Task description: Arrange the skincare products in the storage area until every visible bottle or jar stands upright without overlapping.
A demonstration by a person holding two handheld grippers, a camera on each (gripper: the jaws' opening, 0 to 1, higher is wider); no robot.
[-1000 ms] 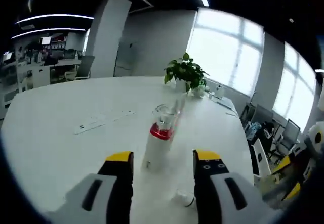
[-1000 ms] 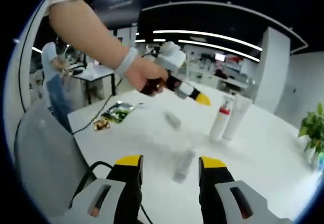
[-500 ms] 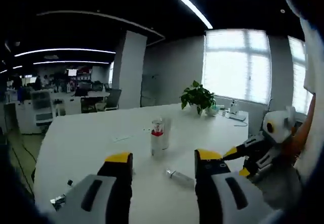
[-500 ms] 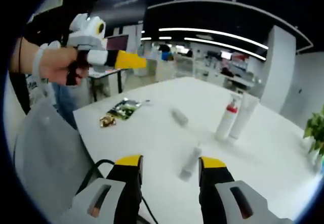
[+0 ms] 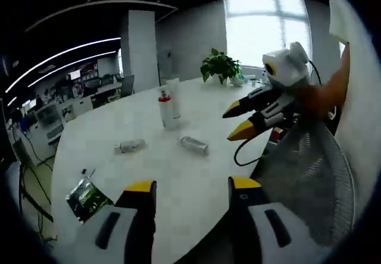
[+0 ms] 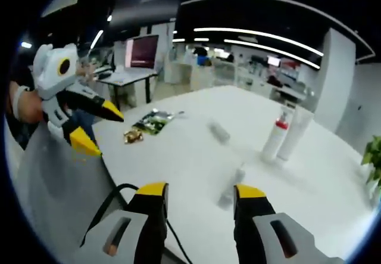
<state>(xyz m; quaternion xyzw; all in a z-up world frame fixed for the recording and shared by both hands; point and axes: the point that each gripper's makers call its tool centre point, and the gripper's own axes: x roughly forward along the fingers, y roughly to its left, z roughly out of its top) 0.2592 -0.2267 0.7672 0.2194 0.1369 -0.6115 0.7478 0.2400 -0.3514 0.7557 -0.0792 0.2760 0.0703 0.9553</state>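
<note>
On the white worktop (image 5: 196,180), left gripper view: one bottle with a red collar (image 5: 164,110), upright, with a white tube (image 5: 173,100) upright just behind it, touching or nearly so. Two small bottles lie on their sides nearer the camera: a clear one (image 5: 194,145) to the right and a paler one (image 5: 130,146) to the left, well apart from each other and from the standing pair. A dark foil packet (image 5: 87,196) lies near the worktop's near edge. A potted plant (image 5: 221,68) stands at the far end by the windows.

Left gripper (image 5: 192,188): yellow-tipped fingers spread apart, grasping nothing, held above the worktop's near edge.

Right gripper (image 5: 238,123), seen from the left gripper view: fingers parted, nothing between them, held by a hand (image 5: 321,94) beside a mesh chair back (image 5: 309,180).

Right gripper view: right gripper (image 6: 201,189) with fingers released, nothing in them. The red-collared bottle (image 6: 274,137) and white tube (image 6: 296,133) stand side by side; one lying bottle (image 6: 231,188) blurred just beyond the fingertips, another (image 6: 219,132) farther off. Foil packet (image 6: 152,121) and a small wrapper (image 6: 133,135) near the left edge. Left gripper (image 6: 95,128) at the left, fingers apart, empty.
</note>
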